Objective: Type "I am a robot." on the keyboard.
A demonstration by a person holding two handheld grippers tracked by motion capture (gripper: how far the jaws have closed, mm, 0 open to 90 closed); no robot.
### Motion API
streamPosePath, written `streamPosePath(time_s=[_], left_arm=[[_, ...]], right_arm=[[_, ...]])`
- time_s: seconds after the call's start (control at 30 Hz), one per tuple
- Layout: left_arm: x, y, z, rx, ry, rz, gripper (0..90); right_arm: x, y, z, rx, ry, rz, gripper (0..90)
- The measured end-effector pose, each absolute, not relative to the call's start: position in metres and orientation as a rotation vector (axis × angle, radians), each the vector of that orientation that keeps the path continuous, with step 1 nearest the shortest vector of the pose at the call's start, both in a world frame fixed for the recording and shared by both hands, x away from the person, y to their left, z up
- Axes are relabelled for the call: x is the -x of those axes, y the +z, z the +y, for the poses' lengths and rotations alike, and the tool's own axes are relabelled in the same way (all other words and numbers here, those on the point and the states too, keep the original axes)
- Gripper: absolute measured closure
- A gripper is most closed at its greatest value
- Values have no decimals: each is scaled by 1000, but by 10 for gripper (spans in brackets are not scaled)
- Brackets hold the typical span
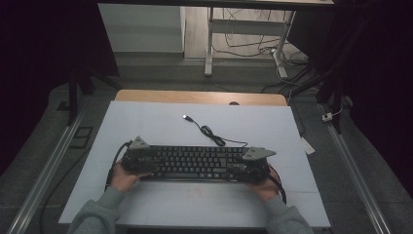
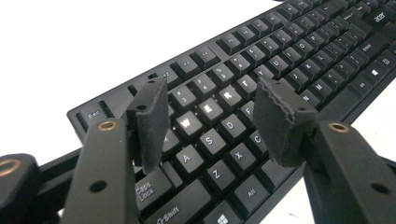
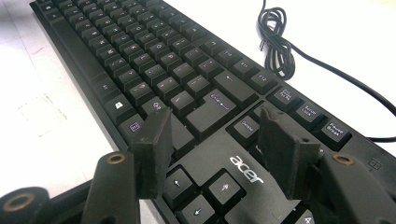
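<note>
White tabletop point(image 1: 146, 122), dim room behind. Black plastic corded keyboard point(image 1: 197, 162) lower centre of frame. My left tongs point(image 1: 139, 161) spread over W-E keys, my right tongs point(image 1: 251, 168) spread over arrow cluster, neither pinching. Judged step: positioning. Next: settle on target.

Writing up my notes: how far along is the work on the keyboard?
Done: both grippers sit over the keyboard, left gripper above the letter keys, right gripper above the arrow keys. In hand: jaws open, pads clear of the keys. Left: any grip or lift; the cable lies loose and unplugged.
</note>
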State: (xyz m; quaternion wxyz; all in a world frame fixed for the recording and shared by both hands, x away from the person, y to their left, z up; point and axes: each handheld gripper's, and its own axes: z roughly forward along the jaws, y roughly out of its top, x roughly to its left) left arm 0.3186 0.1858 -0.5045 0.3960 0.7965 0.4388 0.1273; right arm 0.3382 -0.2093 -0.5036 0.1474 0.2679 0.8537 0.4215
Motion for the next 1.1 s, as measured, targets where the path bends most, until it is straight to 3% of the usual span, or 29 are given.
streamPosePath(time_s=[0.33, 0.67, 1.1], left_arm=[[-326, -506, 175, -2071, 330, 1032, 626], [-336, -507, 159, -2158, 326, 996, 879], [-344, -512, 147, -2210, 320, 995, 885]], right_arm=[[-338, -504, -209, -772, 1207, 2458, 454], [-339, -505, -208, -774, 1198, 2464, 455], [-338, -504, -209, -770, 1195, 2460, 454]])
